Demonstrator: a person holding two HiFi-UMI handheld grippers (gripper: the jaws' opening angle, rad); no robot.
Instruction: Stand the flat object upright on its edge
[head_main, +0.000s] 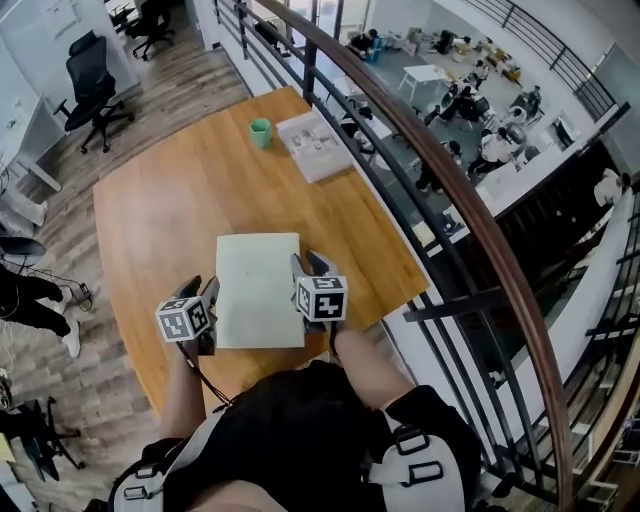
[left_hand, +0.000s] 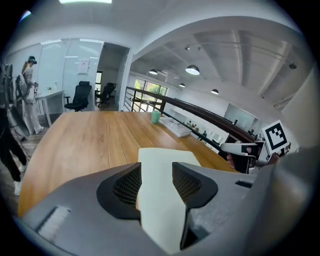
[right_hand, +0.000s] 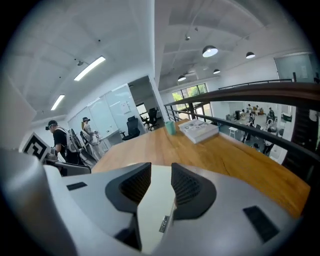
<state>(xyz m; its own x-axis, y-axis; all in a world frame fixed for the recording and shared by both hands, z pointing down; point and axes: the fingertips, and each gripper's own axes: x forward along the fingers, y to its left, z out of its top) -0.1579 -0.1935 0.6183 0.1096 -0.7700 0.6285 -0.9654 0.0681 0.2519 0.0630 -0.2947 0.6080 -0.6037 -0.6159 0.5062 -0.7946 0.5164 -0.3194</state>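
Note:
A pale, flat rectangular board (head_main: 258, 290) lies on the wooden table (head_main: 170, 210), close to its front edge. My left gripper (head_main: 208, 292) sits at the board's left side and my right gripper (head_main: 308, 265) at its right side. In the left gripper view the board (left_hand: 167, 160) shows in the gap of the left gripper (left_hand: 156, 172), whose jaws stand apart. The right gripper view shows the same: the board (right_hand: 156, 200) runs through the gap of the right gripper (right_hand: 161, 175). I see neither pair of pads pressing on it.
A green cup (head_main: 260, 132) and a white box (head_main: 315, 145) stand at the table's far end. A dark railing (head_main: 400, 130) runs along the table's right side with a drop behind it. Office chairs (head_main: 92, 85) stand on the floor to the left.

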